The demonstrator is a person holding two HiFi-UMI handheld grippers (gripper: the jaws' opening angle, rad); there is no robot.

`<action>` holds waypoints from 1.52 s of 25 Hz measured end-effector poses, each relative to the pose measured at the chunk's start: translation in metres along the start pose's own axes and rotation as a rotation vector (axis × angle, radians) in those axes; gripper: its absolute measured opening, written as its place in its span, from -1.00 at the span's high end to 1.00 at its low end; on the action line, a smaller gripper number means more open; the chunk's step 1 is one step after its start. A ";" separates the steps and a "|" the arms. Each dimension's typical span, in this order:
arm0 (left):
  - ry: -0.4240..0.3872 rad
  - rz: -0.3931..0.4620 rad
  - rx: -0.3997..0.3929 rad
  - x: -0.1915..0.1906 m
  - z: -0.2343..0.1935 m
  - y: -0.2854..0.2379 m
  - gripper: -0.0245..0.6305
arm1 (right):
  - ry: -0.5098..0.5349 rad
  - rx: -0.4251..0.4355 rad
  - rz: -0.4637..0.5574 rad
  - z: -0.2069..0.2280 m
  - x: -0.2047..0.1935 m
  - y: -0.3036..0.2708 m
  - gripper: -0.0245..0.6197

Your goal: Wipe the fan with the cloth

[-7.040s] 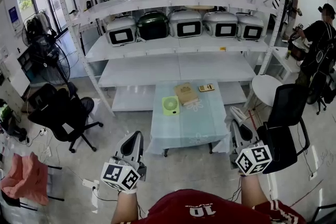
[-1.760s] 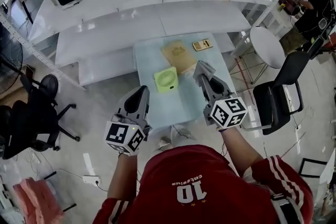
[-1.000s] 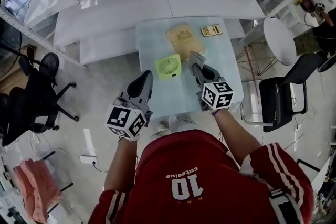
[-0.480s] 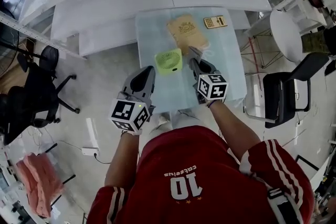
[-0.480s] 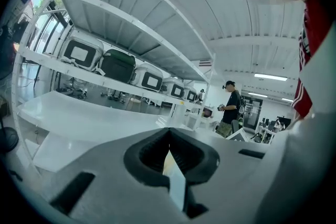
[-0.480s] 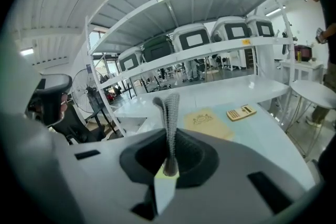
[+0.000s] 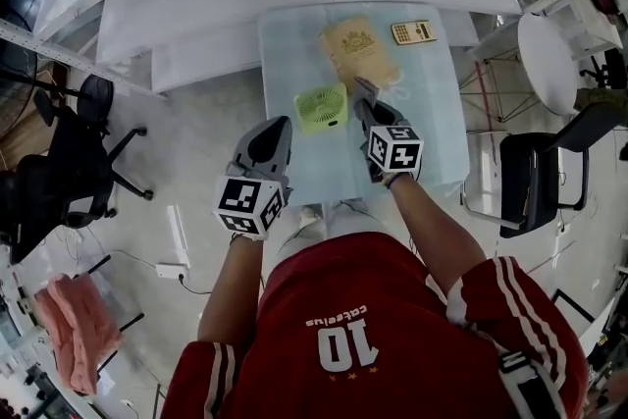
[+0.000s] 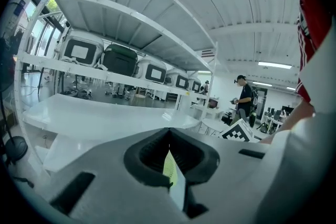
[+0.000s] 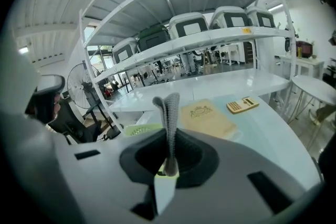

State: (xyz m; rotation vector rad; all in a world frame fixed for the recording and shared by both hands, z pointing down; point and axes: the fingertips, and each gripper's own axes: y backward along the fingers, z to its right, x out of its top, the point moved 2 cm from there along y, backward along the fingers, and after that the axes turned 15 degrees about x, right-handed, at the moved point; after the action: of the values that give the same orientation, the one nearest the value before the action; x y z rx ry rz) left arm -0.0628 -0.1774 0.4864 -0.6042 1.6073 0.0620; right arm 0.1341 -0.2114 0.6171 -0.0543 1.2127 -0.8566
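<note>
right gripper (image 7: 366, 105) pinches one grey cloth (image 9: 169, 113), which sticks up past its tips. left gripper (image 7: 277, 127) pressed together, empty. one green fan (image 7: 322, 107) on the tabletop (image 7: 432, 128), between the two grippers, just ahead. one tan book (image 7: 356, 50) and one calculator (image 7: 413, 32) beyond the right gripper.

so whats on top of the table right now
A green fan, a tan book and a calculator are on the table. The right gripper, holding the cloth, hides the patch beneath it.
</note>
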 end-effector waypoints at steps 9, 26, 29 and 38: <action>0.042 -0.015 0.013 -0.010 -0.005 -0.009 0.91 | 0.003 -0.017 -0.039 0.007 -0.014 -0.023 0.86; 0.068 -0.024 0.025 -0.009 -0.011 -0.009 0.91 | -0.007 -0.018 -0.064 0.002 -0.022 -0.040 0.86; 0.069 -0.024 0.029 -0.010 -0.012 -0.008 0.91 | -0.004 -0.011 -0.063 -0.001 -0.021 -0.042 0.86; 0.068 -0.018 0.049 -0.009 -0.016 0.000 0.91 | 0.005 0.010 -0.064 -0.012 -0.021 -0.043 0.86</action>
State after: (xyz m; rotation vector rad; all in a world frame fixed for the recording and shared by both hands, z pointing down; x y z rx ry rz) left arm -0.0774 -0.1808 0.4971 -0.5884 1.6642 -0.0117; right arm 0.0988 -0.2241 0.6490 -0.0837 1.2168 -0.9192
